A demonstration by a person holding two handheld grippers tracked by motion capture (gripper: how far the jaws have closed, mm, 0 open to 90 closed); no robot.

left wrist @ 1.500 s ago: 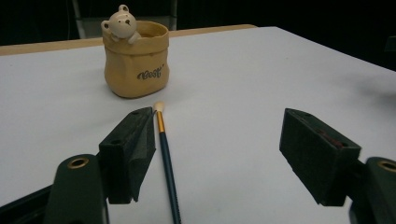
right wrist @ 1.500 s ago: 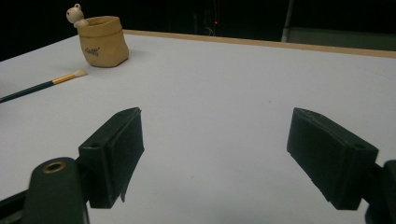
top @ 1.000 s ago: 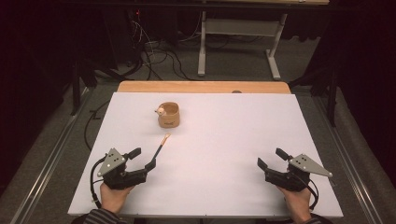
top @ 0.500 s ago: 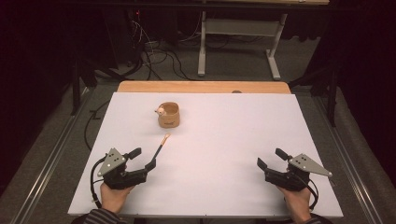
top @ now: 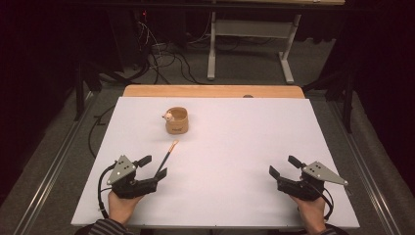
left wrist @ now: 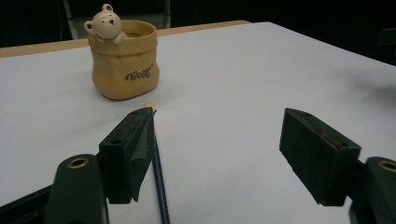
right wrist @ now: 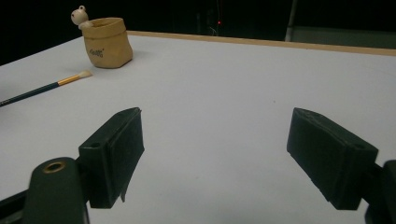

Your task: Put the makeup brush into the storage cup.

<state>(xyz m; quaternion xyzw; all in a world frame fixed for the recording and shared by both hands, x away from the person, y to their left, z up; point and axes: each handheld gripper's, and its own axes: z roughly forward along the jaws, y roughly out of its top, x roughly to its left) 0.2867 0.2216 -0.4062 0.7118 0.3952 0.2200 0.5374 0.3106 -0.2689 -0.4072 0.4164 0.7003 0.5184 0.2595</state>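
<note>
Left claw [top: 151,166] gapes at the tabletop's [top: 235,147] seven o'clock, a brush [top: 167,153] just inside one jaw, pointing to the cup [top: 176,120]. Right claw [top: 284,166], five o'clock, gapes empty.

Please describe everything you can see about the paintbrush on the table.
The paintbrush is thin, with a dark teal handle, a golden metal band and pale bristles. It lies flat on the white table, bristle end pointing toward the yellow bear pot but apart from it. Its handle end runs between the open jaws of the left gripper, close beside one jaw; whether they touch, I cannot tell.
</note>
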